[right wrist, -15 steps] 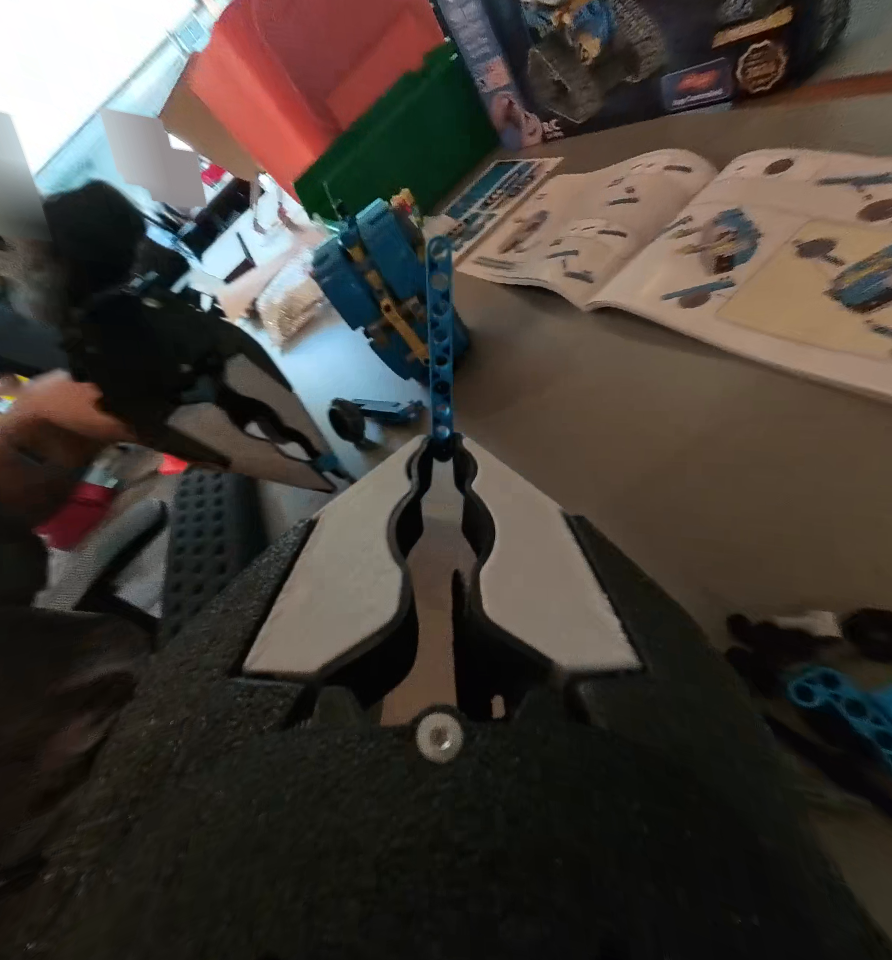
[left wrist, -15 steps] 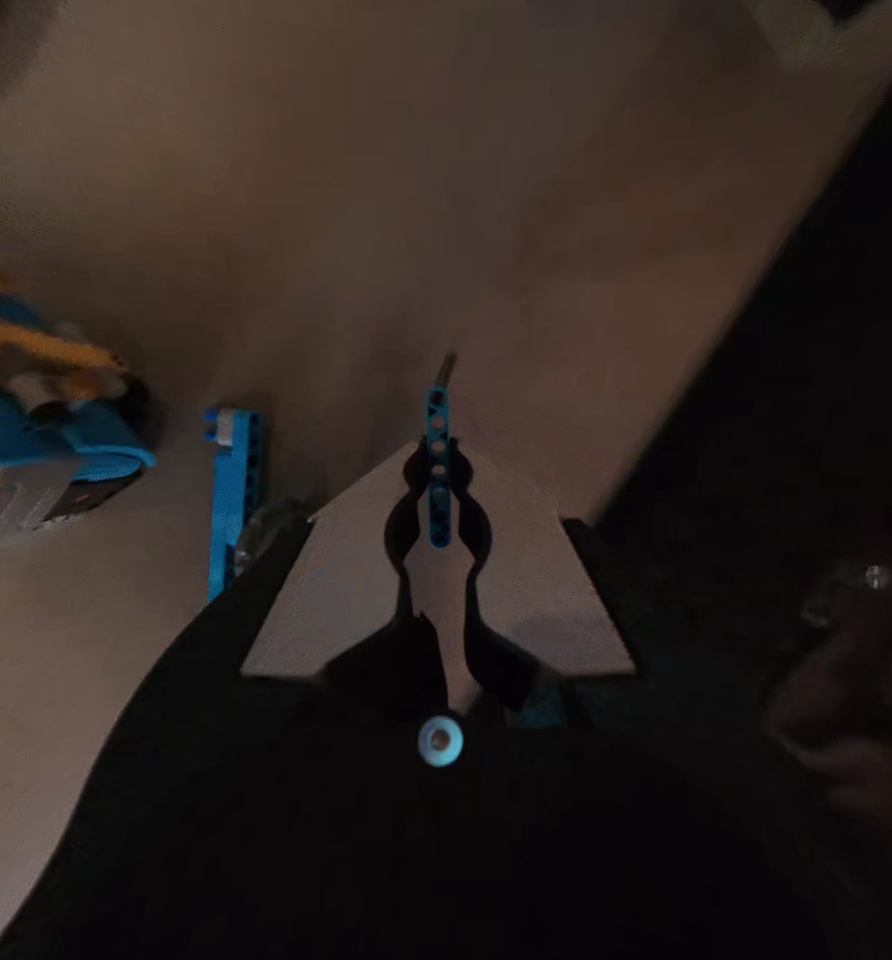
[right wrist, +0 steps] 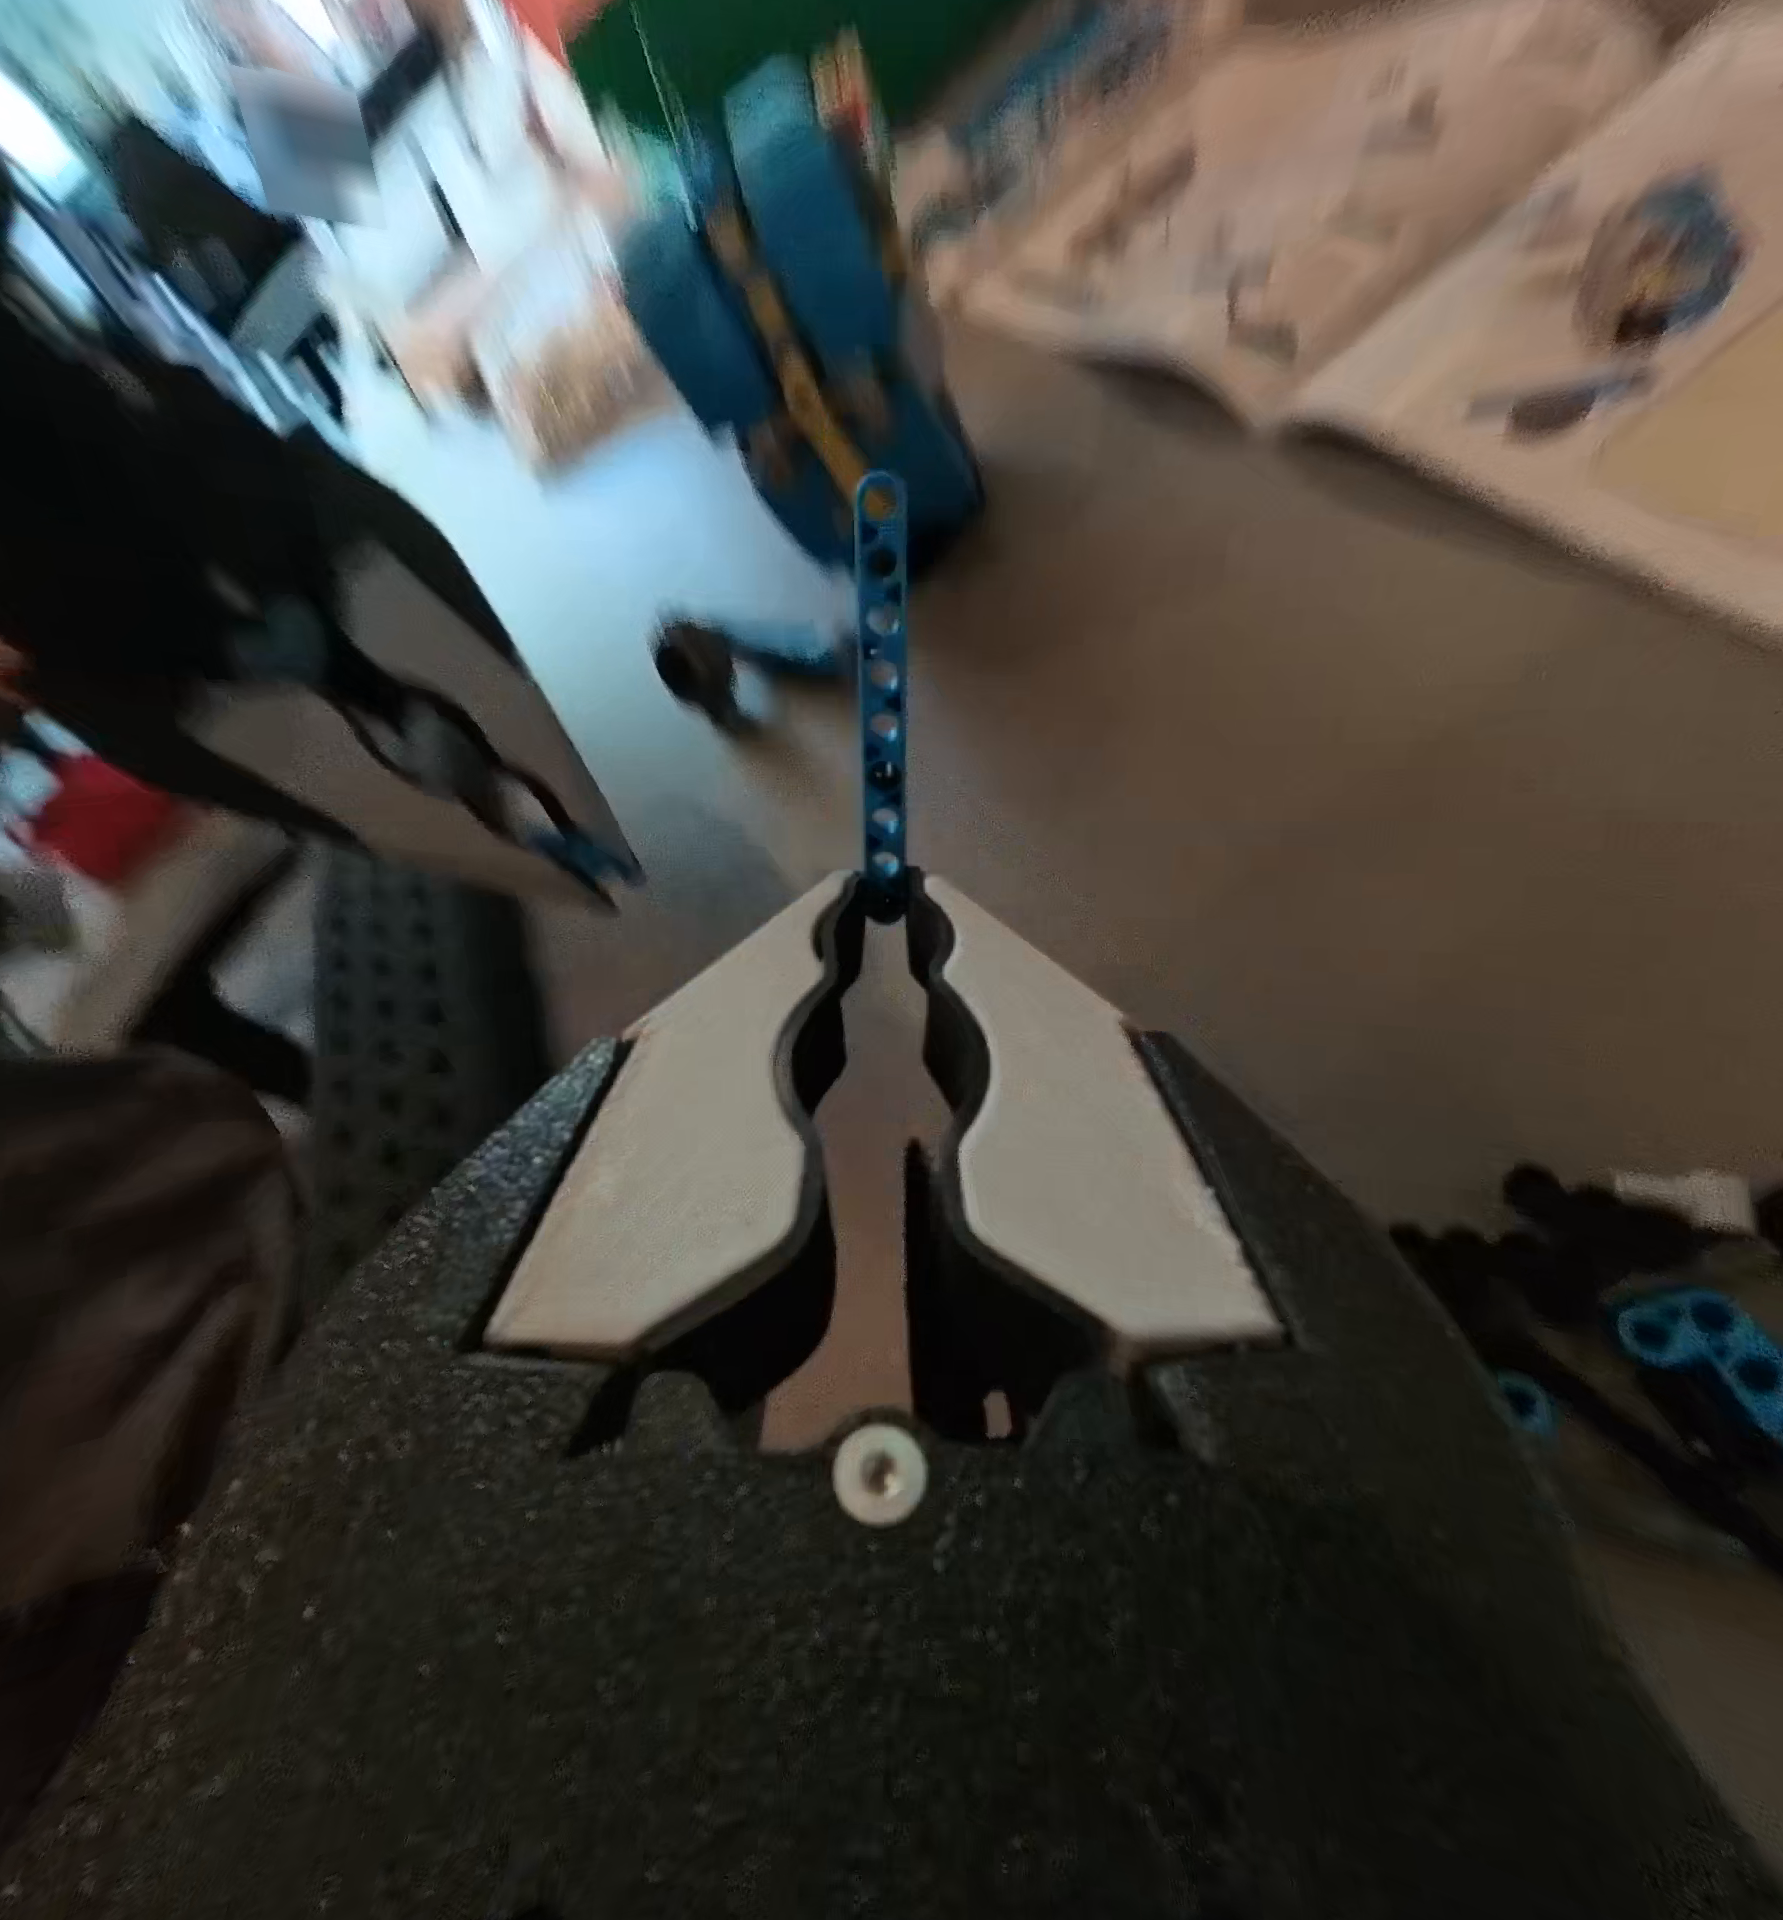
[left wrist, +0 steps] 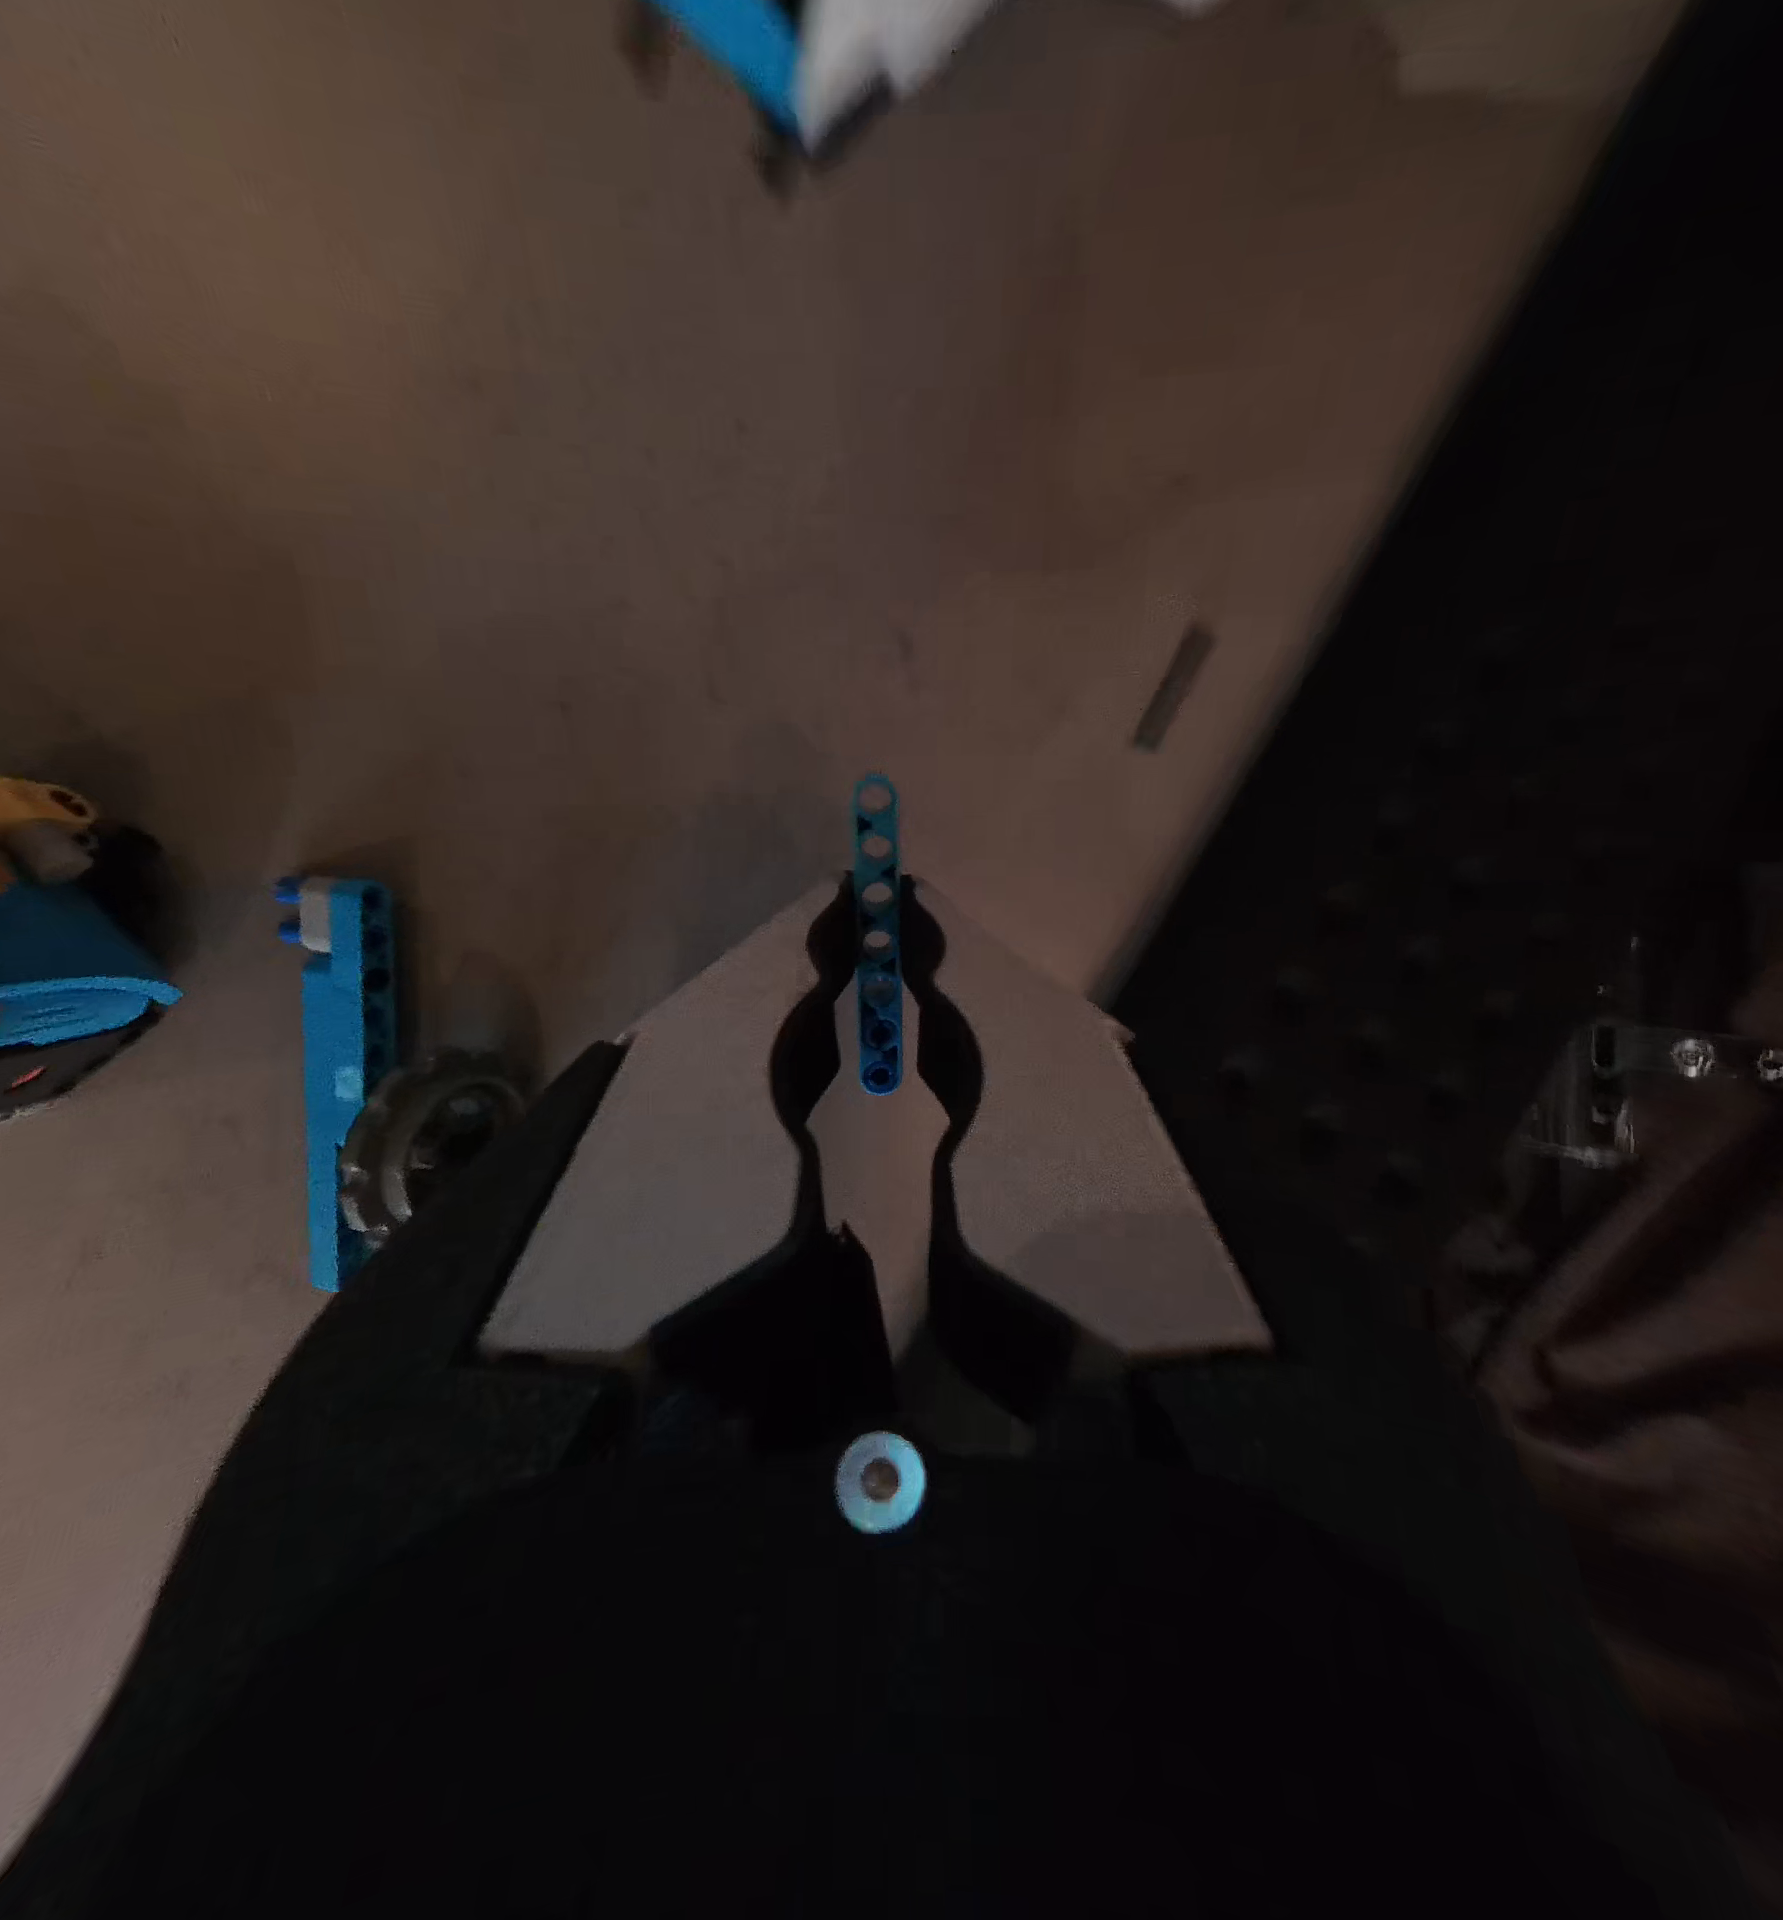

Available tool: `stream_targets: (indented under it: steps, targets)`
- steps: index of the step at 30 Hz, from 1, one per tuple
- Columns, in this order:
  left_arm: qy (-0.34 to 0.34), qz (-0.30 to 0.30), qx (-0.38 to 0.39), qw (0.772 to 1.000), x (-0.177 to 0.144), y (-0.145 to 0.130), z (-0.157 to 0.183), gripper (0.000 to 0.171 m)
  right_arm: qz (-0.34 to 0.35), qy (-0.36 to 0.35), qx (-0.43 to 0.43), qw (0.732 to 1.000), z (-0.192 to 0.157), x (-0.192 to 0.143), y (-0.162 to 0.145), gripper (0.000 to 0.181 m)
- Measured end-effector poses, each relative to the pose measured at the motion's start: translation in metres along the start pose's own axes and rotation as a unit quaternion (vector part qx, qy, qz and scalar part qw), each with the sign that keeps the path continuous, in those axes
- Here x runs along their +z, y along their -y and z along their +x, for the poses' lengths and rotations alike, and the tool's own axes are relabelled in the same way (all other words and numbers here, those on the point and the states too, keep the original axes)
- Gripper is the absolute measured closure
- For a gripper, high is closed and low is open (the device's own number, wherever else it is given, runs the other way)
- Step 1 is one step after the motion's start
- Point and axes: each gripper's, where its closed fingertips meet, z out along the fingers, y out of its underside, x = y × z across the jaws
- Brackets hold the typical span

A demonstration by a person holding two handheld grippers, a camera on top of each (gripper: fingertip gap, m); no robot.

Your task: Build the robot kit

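the left gripper is closed on a short blue perforated beam, pinched flat between the fingertips so that its row of holes faces the camera and its upper end pokes clear of the tips. held this way, the beam hangs above a tan surface near that surface's edge, with its free end exposed.

beside it on the surface lie a longer blue beam assembly with a small white piece at its far end, and a grey toothed wheel touching that assembly's near end. further left sits part of a blue and yellow brick-built model, cut off by the frame edge. a thin dark bar lies alone near the surface's edge.

the right gripper is clamped on the very bottom of a long blue perforated beam, gripped only by its last hole, so that nearly its whole length stands upright ahead of the fingertips. that grip leaves the beam's holes open to view and reach.

in the right wrist view, the left gripper appears blurred at the left, its tips pointing toward the long beam but well apart from it. behind the beam stands the blurred model, and an open instruction booklet lies flat at the right. loose blue and black parts sit at the near right edge.
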Motion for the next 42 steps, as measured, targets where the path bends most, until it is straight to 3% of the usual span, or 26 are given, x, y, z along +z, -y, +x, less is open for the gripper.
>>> stream_targets:
  steps: [5, 7, 11, 14, 17, 19, 21, 24, 28, 31, 35, 37, 40, 42]
  targets:
    - [-0.033, 0.154, -0.022, 0.987, -0.024, 0.018, 0.009, 0.165, -0.193, -0.067, -0.154, 0.967, 0.002, 0.003, -0.057, 0.173]
    - [-0.053, 0.202, -0.042, 0.977, -0.033, 0.019, 0.013, 0.165, -0.231, -0.079, -0.165, 0.956, 0.006, 0.001, -0.07, 0.173]
    - [-0.069, 0.281, -0.077, 0.954, -0.046, 0.022, 0.013, 0.165, -0.238, -0.078, -0.159, 0.955, 0.006, 0.0, -0.069, 0.174]
    - [-0.082, 0.346, -0.084, 0.931, -0.06, 0.028, 0.011, 0.165, -0.238, -0.078, -0.166, 0.954, 0.004, 0.001, -0.069, 0.165]
    - [-0.032, 0.399, -0.067, 0.914, -0.073, 0.028, -0.004, 0.165, -0.212, -0.086, -0.173, 0.958, -0.002, -0.003, -0.06, 0.153]
    - [0.003, 0.423, -0.047, 0.905, -0.08, 0.025, -0.01, 0.165, -0.181, -0.07, -0.209, 0.958, -0.023, -0.009, -0.051, 0.153]
    - [0.011, 0.448, -0.036, 0.893, -0.084, 0.024, -0.008, 0.165, -0.181, 0.02, -0.234, 0.955, -0.066, -0.01, -0.062, 0.158]
    - [0.019, 0.465, -0.01, 0.885, -0.09, 0.023, -0.001, 0.165, -0.25, 0.05, -0.267, 0.929, -0.076, -0.005, -0.096, 0.156]
    - [0.003, 0.475, 0.02, 0.88, -0.092, 0.021, 0.012, 0.165, -0.247, 0.096, -0.276, 0.924, -0.082, 0.005, -0.11, 0.156]
    - [-0.037, 0.478, 0.0, 0.878, -0.094, 0.021, 0.012, 0.165, -0.233, 0.11, -0.283, 0.924, -0.081, 0.008, -0.109, 0.154]
    - [-0.163, 0.463, -0.135, 0.861, -0.097, 0.022, 0.008, 0.165, -0.221, 0.101, -0.301, 0.922, -0.073, 0.009, -0.108, 0.152]
    - [-0.249, 0.442, -0.235, 0.829, -0.096, 0.021, 0.009, 0.165, -0.207, 0.129, -0.285, 0.927, -0.081, 0.007, -0.107, 0.154]
    - [-0.315, 0.418, -0.324, 0.788, -0.09, 0.014, 0.016, 0.166, -0.197, 0.136, -0.312, 0.919, -0.085, 0.007, -0.11, 0.16]
    - [-0.333, 0.379, -0.367, 0.782, -0.076, 0.004, 0.029, 0.165, -0.192, 0.126, -0.339, 0.912, -0.084, 0.007, -0.109, 0.159]
